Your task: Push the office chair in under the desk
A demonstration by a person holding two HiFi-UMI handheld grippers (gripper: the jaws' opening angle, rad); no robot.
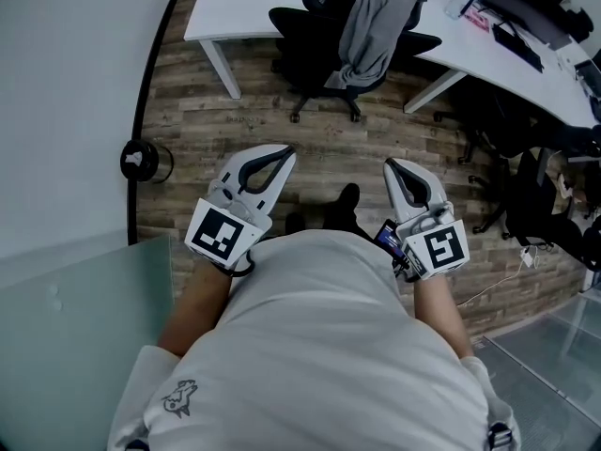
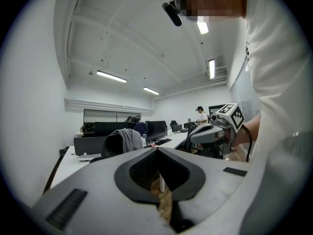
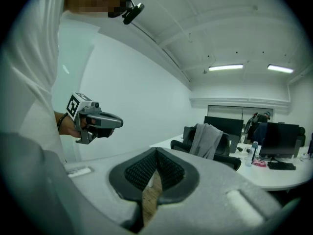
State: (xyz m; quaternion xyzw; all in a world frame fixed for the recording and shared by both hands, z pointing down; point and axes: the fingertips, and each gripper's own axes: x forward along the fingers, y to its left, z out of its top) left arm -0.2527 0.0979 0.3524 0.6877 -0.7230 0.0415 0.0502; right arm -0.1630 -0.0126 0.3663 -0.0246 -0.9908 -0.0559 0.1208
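The black office chair [image 1: 324, 50] stands on the wooden floor at the top middle, pulled out from the white desk [image 1: 239, 7], with a grey garment [image 1: 371, 22] draped over its back. I hold both grippers at chest height, well short of the chair. My left gripper [image 1: 287, 151] and right gripper [image 1: 389, 163] are both shut with nothing between the jaws. The chair [image 2: 122, 143] appears far off beyond the closed left gripper [image 2: 157, 150]. Beyond the closed right gripper [image 3: 156, 151] the chair [image 3: 210, 141] is also distant.
A round black object [image 1: 143, 161] sits on the floor by the curved white wall at left. A glass panel [image 1: 66, 327] is at lower left. Another dark chair [image 1: 526, 191] and a cable [image 1: 498, 280] lie at right. Monitors [image 3: 281, 138] stand on the desk.
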